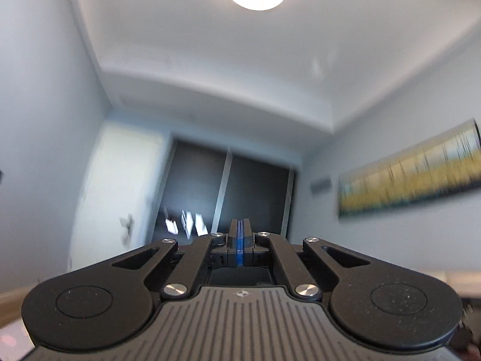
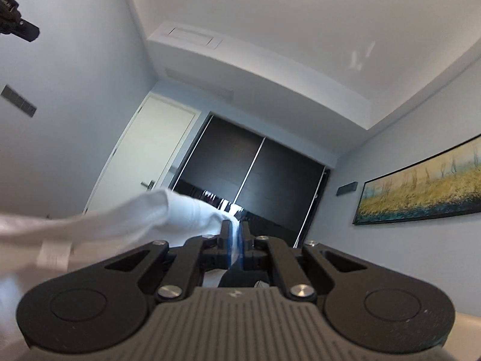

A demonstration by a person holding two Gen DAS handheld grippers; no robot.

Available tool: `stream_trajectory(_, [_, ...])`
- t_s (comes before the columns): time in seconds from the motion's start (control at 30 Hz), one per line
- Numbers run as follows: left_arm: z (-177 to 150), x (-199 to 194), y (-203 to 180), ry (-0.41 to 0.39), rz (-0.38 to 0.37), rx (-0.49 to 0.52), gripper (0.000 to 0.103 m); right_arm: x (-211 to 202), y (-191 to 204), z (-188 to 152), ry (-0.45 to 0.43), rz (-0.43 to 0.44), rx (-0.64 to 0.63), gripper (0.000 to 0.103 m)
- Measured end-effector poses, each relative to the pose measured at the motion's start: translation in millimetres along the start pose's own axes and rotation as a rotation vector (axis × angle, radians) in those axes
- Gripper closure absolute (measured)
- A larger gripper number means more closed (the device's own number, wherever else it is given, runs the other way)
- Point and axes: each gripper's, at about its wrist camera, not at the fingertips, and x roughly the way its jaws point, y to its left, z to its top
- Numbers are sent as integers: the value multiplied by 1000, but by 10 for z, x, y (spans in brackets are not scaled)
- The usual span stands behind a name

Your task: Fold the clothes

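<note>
Right gripper (image 2: 236,234): fingers pinch an edge of the white garment (image 2: 135,219), which trails left.
Left gripper (image 1: 239,231): fingers pressed together, nothing visible between them.
Surroundings: wardrobe (image 2: 255,177), painting (image 2: 421,192) ahead.
Advice: keep the pinch firm; regrasp the garment's free edge with the left gripper.

Soft white cloth garment (image 2: 126,219), matt black plastic gripper (image 2: 236,240)

Pale surface (image 2: 469,326), mostly hidden
</note>
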Motion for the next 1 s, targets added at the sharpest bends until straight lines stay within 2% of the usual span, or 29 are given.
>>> stream_trajectory(0.17, [-760,432,-37,292,-46,20,102,144,265,-485,142,23,-100,99])
stream_trajectory(0.3, [-1446,644,-64,498,-72,10,89,276,194,-929,260,4,-81,98])
stream_trajectory(0.43, [-2048,611,-211,644,-124,58,81,371,62,-1185,319,-30,-58,98])
stream_trajectory(0.57, [-2571,464,-493,741,-215,147,78,461,9,-1384,334,-48,-35,98])
stream_trajectory(0.77, [-3037,317,-1112,805,-329,240,67,586,55,-1539,337,-54,-5,98])
stream_trajectory(0.83, [-3144,255,-1317,810,-355,262,60,634,80,-1592,340,-53,7,98])
stream_trajectory(1.0, [-3455,218,-1804,818,-355,348,60,779,50,-1639,340,-40,51,98])
